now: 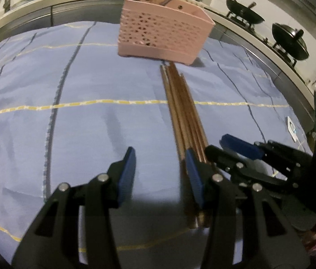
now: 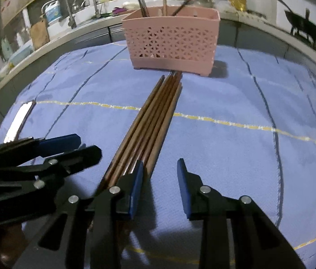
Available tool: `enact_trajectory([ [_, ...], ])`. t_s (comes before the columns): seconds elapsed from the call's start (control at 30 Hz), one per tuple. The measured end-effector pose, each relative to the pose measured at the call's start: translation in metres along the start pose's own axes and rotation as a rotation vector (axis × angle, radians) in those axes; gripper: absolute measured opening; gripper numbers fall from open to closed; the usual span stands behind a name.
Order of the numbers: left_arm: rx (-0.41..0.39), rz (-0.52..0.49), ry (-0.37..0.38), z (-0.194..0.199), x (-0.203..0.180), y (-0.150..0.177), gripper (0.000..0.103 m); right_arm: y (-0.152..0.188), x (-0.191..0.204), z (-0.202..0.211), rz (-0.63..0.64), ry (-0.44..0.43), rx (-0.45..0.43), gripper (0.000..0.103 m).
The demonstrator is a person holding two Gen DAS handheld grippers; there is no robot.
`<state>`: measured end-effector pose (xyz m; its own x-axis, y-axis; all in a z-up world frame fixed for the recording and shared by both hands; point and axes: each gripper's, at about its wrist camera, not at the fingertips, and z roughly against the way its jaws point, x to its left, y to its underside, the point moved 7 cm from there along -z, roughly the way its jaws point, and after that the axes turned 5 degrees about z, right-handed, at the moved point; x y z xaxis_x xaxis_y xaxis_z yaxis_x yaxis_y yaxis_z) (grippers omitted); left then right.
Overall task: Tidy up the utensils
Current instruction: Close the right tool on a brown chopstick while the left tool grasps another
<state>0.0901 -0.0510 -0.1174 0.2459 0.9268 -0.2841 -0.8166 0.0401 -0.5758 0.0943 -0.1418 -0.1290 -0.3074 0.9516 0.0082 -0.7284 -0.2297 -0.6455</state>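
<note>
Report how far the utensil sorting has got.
Done: a few utensils stand in the pink holder. In hand: nothing; the left gripper and right gripper are open beside the chopsticks. Left: the chopstick bundle on the blue cloth.

**Dim kitchen around your bench**

You work at a bench under a blue cloth [image 1: 90, 71] with yellow and dark lines. Behind runs a pale counter [image 1: 45, 0]: two black woks [image 1: 245, 13] on a stove, white tiled wall [image 1: 276, 6], taps [image 2: 88, 2] by a sink.

Blue cloth [image 2: 225, 148], chopsticks [image 2: 151, 121], pink holder [image 2: 171, 42]
</note>
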Motion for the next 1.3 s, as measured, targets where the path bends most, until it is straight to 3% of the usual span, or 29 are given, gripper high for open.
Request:
enact_trajectory([
  [0.3,0.016,-0.051,-0.051,-0.011,-0.011,0.003,0.044,0.004,-0.014,-0.001,-0.045,-0.008,0.011,0.031],
  [0.73,0.015,-0.107,-0.187,-0.02,-0.015,-0.003,0.045,0.009,-0.021,0.003,-0.073,-0.036,-0.021,0.031],
  [0.83,0.011,-0.156,-0.256,-0.024,-0.019,-0.003,0.045,0.009,-0.025,0.004,-0.08,-0.036,-0.028,0.031],
  [0.93,0.016,-0.148,-0.256,-0.026,-0.02,-0.006,0.044,0.01,-0.025,0.005,-0.069,-0.036,-0.034,0.031],
  [0.97,0.016,-0.147,-0.256,-0.026,-0.019,-0.006,0.04,0.011,-0.024,0.005,-0.062,-0.026,-0.036,0.029],
  [1.0,0.012,-0.149,-0.254,-0.025,-0.019,-0.007,0.024,0.011,-0.025,0.005,-0.056,-0.018,-0.038,0.024],
  [1.07,0.02,-0.15,-0.234,-0.024,-0.02,-0.006,0.007,0.011,-0.029,0.005,-0.06,-0.013,-0.04,0.015],
  [1.3,0.029,-0.13,-0.214,-0.01,-0.001,0.006,0.007,0.016,-0.046,0.008,-0.091,0.002,-0.022,0.011],
])
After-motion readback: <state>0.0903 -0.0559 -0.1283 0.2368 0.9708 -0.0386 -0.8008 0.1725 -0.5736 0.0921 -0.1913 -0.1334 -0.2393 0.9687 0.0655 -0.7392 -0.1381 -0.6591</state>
